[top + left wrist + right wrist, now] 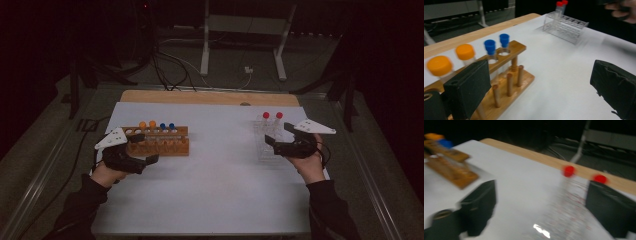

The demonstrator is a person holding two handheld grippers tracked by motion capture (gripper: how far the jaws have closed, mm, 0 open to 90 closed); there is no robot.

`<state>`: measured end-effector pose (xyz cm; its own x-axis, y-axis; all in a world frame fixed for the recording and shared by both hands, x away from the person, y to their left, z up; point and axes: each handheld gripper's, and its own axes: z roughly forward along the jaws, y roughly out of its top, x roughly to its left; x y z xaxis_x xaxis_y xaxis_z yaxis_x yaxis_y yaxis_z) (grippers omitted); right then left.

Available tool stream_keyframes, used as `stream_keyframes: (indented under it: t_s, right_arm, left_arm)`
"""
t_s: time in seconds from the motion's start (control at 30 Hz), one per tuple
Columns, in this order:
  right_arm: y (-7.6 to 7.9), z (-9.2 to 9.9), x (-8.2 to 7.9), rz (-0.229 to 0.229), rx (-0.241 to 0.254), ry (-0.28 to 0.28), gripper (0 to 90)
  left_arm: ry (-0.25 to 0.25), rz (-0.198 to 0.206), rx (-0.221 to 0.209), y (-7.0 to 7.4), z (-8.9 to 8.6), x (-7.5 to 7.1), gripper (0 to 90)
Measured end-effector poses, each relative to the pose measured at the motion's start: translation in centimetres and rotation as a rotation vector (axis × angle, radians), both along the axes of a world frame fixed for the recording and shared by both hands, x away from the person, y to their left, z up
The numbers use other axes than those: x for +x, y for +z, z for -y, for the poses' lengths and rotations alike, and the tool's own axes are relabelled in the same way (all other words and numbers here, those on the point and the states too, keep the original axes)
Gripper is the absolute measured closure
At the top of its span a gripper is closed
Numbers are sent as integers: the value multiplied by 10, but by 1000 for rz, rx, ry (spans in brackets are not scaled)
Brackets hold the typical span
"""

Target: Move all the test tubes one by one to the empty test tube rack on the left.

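From the high view, the person's left tool [141,148] sits just at the near left end of the wooden rack [159,140], jaws apart and holding nothing. That rack carries two orange-capped tubes [147,124] and two blue-capped tubes [167,126]. Across the white worktop [215,185], the right tool [278,138] hovers beside the clear plastic rack [267,142], where two red-capped tubes [272,115] stand at the far end; its jaws are spread too, nothing between them.

In the left gripper view, the pads [467,90] stand wide, the orange caps [451,59] close by on the left, the blue caps [497,43] farther along.

The right gripper view is blurred, but the jaws are plainly apart with the red caps [584,174] ahead.

My guess is a transfer between racks, between picks. Next, one tool must line up over a cap and close squarely, without tipping neighbours.
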<state>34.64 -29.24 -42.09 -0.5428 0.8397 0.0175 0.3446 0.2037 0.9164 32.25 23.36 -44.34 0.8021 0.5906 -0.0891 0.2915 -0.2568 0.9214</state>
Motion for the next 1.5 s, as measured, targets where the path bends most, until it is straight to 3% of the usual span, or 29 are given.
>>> stream_keyframes:
  t_s: [0.07, 0.27, 0.37, 0.7, 0.87, 0.93, 1.03, 1.17, 1.5]
  right_arm:
    - [-6, 9, 8, -15, -7, -42, 198]
    - [-25, 25, 31, -60, -46, -105, 442]
    - [-31, 28, 43, -75, -20, -130, 528]
    - [-47, 25, 77, -130, -62, -221, 659]
    - [-52, 24, 86, -152, -55, -218, 696]
    - [-51, 22, 87, -146, -60, -211, 742]
    - [-49, 18, 88, -145, -89, -215, 753]
    - [-44, 19, 87, -140, -84, -217, 755]
    - [-12, 21, 82, -93, -82, -208, 756]
  left_arm:
    - [-16, -4, -7, 0, 1, -1, 38]
    - [-22, -12, -13, -1, 2, -2, 38]
    - [-16, -13, -15, -1, 1, -2, 38]
    - [-4, -19, -18, -1, -2, -2, 38]
    - [-3, -18, -15, -1, -2, -2, 39]
    - [-5, -19, -16, -1, -2, -2, 38]
    - [-5, -20, -16, -2, -2, -2, 39]
    - [-5, -23, -17, -2, -2, -1, 39]
    - [-11, -23, -21, -1, -3, -1, 38]
